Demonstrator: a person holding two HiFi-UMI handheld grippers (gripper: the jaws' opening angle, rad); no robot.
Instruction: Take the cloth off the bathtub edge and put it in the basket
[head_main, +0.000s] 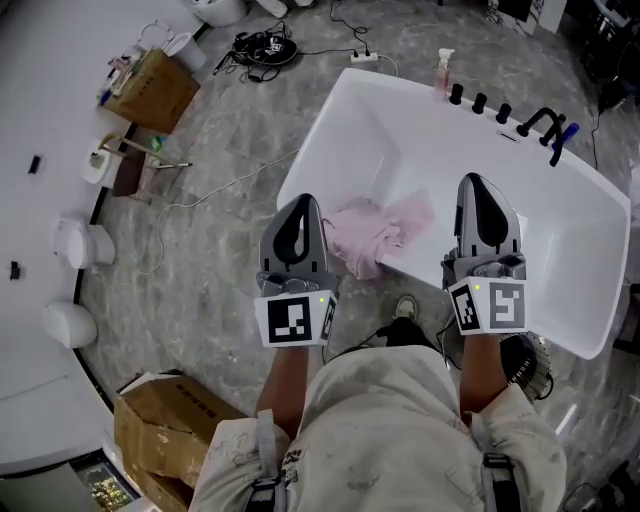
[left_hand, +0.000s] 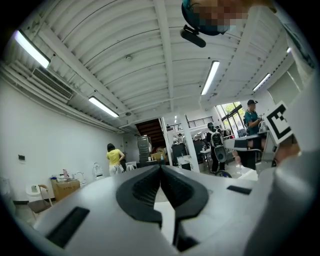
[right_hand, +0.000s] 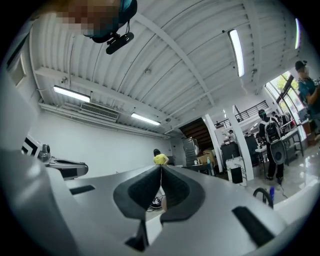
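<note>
Both of my tools are empty: the left gripper (head_main: 299, 203) and right gripper (head_main: 478, 182) have their jaws pressed together, hovering level over the near rim of the bathtub (head_main: 312, 132). The pink cloth (head_main: 376, 236) lies bunched over that rim between them, untouched. I judge this the approach. Next I'd spread one gripper's jaws, dip onto the folds, pinch, then carry to what looks like the wire basket (head_main: 527, 367) low at my right.
</note>
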